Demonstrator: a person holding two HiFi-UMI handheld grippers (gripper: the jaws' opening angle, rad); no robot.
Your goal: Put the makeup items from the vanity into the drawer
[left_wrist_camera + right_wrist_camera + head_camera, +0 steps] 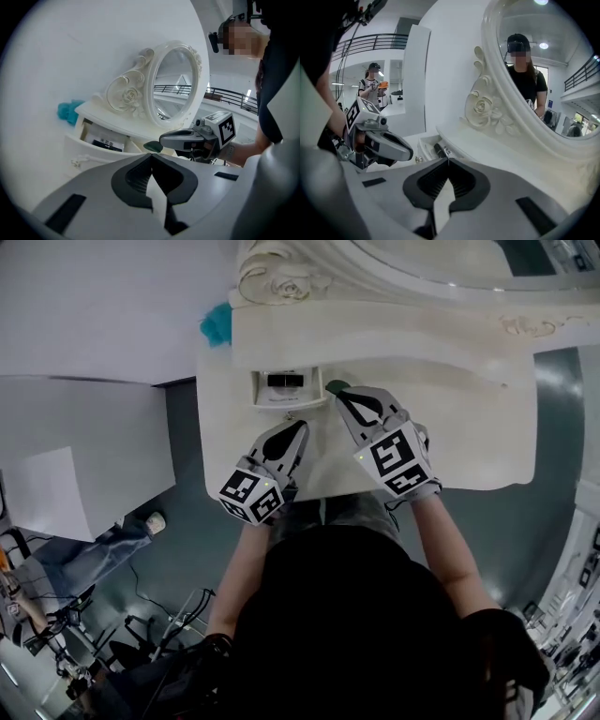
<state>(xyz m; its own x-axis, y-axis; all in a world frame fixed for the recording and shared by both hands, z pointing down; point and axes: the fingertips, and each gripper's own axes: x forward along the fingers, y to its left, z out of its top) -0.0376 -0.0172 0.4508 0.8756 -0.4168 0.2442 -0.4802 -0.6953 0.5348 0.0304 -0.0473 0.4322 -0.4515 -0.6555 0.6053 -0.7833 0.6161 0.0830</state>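
Note:
On the white vanity a small drawer stands pulled open with a black boxed item inside; the left gripper view shows the same drawer and black item. My right gripper hovers just right of the drawer, shut on a flat dark green item that sticks out of its tips. In its own view the jaws meet and the item is nearly hidden. My left gripper is shut and empty, in front of the drawer.
An ornate oval mirror rises behind the vanity's raised shelf. A teal object lies at the shelf's left end. The vanity's front edge is close to my body. A person stands far off in the room.

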